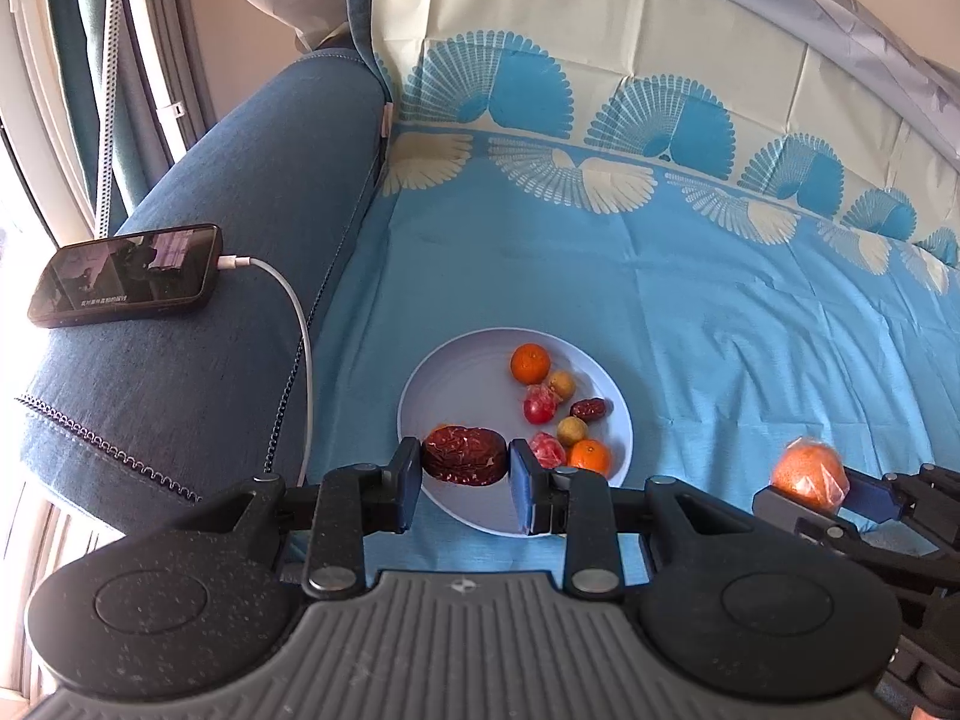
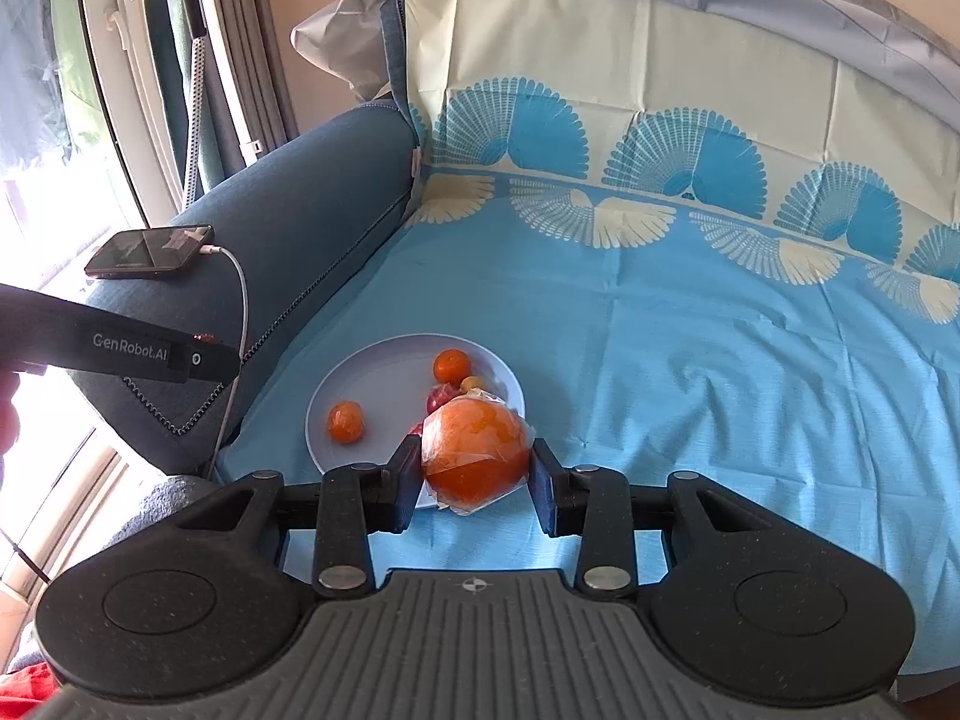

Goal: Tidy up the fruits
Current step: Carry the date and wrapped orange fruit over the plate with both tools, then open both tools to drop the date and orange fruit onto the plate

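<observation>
My left gripper (image 1: 463, 459) is shut on a wrinkled dark red date (image 1: 463, 455), held over the near edge of a pale blue plate (image 1: 456, 384). On the plate lie two small oranges (image 1: 530, 362), two yellowish round fruits (image 1: 571, 430), red fruits (image 1: 538, 409) and a smaller date (image 1: 591, 408). My right gripper (image 2: 477, 462) is shut on a large orange in clear wrap (image 2: 477, 450), just right of the plate (image 2: 372, 378) and above the blue cloth. From the left wrist view, that gripper (image 1: 810, 489) and its wrapped orange (image 1: 807, 471) sit at the right edge.
A blue sofa armrest (image 1: 240, 240) rises left of the plate, with a phone (image 1: 126, 276) on it and a white charging cable (image 1: 300, 324) hanging down. The blue fan-patterned cloth (image 1: 660, 300) covers the seat and backrest. The left tool's handle (image 2: 120, 351) crosses the right wrist view's left side.
</observation>
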The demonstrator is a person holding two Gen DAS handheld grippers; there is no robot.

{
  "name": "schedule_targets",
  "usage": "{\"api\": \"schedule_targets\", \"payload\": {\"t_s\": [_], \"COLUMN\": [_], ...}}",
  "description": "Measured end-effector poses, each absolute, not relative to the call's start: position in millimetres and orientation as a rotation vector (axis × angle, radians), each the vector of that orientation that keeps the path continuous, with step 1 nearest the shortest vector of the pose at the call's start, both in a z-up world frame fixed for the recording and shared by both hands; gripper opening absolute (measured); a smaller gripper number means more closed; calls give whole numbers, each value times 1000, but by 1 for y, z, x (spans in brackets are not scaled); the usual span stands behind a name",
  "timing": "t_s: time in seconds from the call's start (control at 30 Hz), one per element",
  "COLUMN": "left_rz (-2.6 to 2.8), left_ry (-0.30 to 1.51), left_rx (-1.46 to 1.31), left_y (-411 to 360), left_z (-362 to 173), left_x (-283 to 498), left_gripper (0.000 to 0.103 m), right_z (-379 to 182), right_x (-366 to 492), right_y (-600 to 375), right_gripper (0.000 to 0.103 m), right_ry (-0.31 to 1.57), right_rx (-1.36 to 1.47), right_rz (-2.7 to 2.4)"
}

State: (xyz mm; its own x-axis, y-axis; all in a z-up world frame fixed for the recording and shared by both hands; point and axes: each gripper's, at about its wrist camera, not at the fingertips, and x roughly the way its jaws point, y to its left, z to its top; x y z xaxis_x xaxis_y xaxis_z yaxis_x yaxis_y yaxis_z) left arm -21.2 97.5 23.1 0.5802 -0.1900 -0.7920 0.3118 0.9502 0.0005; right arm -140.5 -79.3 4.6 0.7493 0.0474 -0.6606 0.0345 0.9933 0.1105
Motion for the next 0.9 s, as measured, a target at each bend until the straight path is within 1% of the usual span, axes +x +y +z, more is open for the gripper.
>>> {"api": "schedule_targets", "payload": {"t_s": [0.2, 0.33, 0.63, 0.9], "left_rz": [-285, -272, -309, -299], "left_ry": [936, 991, 1025, 1054], "left_rx": [168, 180, 194, 219], "left_y": [90, 83, 66, 56], "left_z": [1, -24, -63, -86], "left_x": [9, 32, 71, 94], "left_gripper": [34, 34, 34, 34], "right_z": [-10, -27, -70, -92], "right_x": [-107, -83, -30, -8], "right_y": [-75, -74, -70, -68], "right_gripper": [39, 39, 39, 39], "right_ry": [741, 755, 823, 854], "right_rx": [111, 110, 103, 91], "right_rz": [11, 3, 15, 34]}}
